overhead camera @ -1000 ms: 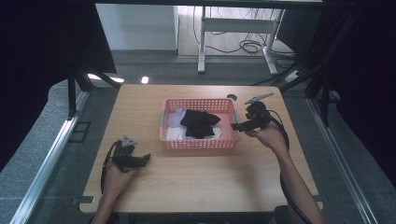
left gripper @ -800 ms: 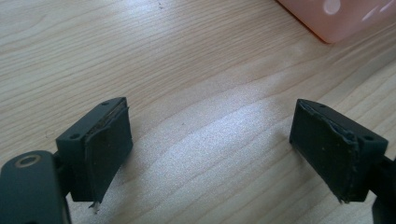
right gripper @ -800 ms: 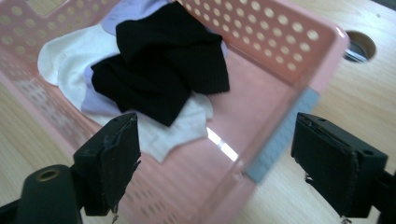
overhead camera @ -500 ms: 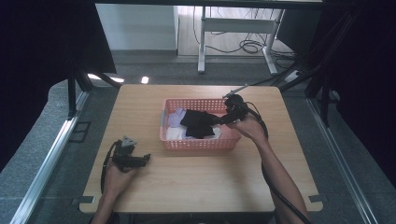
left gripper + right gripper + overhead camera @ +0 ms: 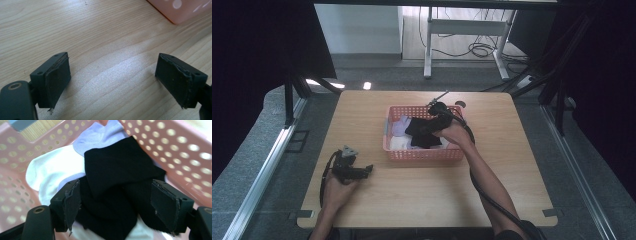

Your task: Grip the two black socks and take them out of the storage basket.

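Over the pink basket (image 5: 422, 154) mid-table: my right gripper (image 5: 115, 207) has swung in from the basket's right side, jaws just narrowing but not yet pinching, black sock (image 5: 117, 177) between them on the pile. Pick looks imminent. Left gripper (image 5: 112, 82) idles wide near left.

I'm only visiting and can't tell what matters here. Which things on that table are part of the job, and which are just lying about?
Part of the job:
- right gripper, jaws apart over the clothes, just been closing
- black cloth on top of the pile
- pink basket

Just lying about:
- left gripper, open, resting on the table
- white cloth
- pale purple cloth
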Available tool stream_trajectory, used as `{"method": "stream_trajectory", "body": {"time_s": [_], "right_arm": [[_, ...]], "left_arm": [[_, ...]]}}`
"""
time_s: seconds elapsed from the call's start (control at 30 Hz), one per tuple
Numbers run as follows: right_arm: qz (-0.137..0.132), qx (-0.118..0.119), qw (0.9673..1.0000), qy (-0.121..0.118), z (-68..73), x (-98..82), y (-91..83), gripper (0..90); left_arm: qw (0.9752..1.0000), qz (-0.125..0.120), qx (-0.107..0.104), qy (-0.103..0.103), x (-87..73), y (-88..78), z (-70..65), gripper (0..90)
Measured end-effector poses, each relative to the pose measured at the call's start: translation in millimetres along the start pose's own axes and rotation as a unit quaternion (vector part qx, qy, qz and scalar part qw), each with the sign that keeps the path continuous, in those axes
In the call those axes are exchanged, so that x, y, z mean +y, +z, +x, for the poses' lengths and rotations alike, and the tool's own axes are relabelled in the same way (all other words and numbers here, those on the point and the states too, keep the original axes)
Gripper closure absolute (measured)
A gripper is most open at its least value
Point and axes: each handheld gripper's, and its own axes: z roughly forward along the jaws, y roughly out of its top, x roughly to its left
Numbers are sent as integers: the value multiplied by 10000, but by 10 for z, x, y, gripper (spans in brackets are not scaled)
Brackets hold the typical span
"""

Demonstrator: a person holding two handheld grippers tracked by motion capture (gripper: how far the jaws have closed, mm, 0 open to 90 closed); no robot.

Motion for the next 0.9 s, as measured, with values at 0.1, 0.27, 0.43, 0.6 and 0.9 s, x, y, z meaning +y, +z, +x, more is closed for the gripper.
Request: {"method": "stream_trajectory", "body": {"time_s": [0.1,0.27,0.43,0.6,0.9], "right_arm": [[134,50,9999,-49,30,52,199,291],[442,-60,9986,-278,63,75,393,561],[461,-14,9982,-381,78,55,402,839],[208,58,9991,-370,76,141,161,863],[-86,-88,9986,-508,67,281,-361,864]], "left_arm": [[10000,-12,-13,-15,-1,0,2,127],[10000,-13,-23,-14,-2,-1,7,127],[10000,-23,-31,-33,-2,-1,8,127],[10000,-11,-12,-5,-1,1,3,127],[10000,-19,-1,-17,0,4,-5,127]]}}
